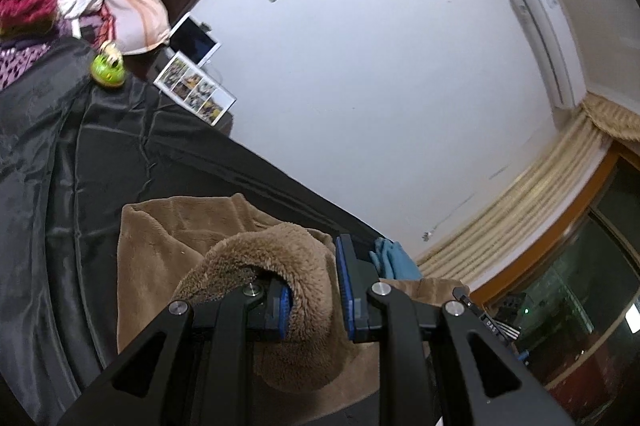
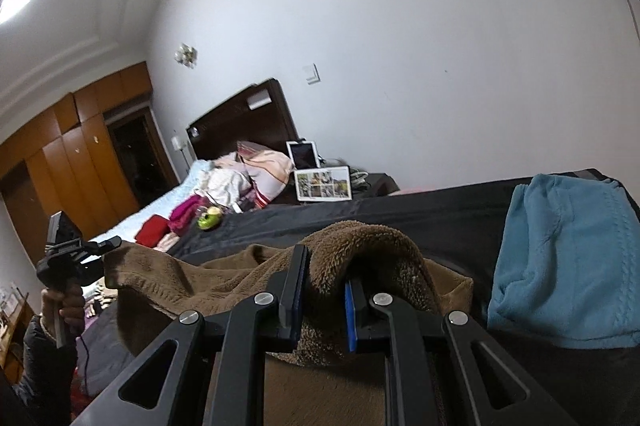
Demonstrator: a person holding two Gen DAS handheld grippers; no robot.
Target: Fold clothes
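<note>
Both grippers pinch thick folds of the brown fleece garment (image 1: 168,238): left gripper (image 1: 316,300) and right gripper (image 2: 322,308) each have pile bunched between narrowed jaws, the rest spread ahead on the dark sheet (image 1: 60,154). Likely risk: bulky fleece slipping out and the fold sagging. A blue folded cloth (image 2: 568,262) right of the right jaws could get dragged.

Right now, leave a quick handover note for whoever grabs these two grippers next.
Left gripper: shut on a bunched fold of the brown fleece garment.
Right gripper: shut on another fold of the same garment.
The garment is partly lifted off the black sheet.
Done: the blue fleece garment lies folded on the sheet, to the right.
Left: finish folding the brown one and lay it down.
</note>
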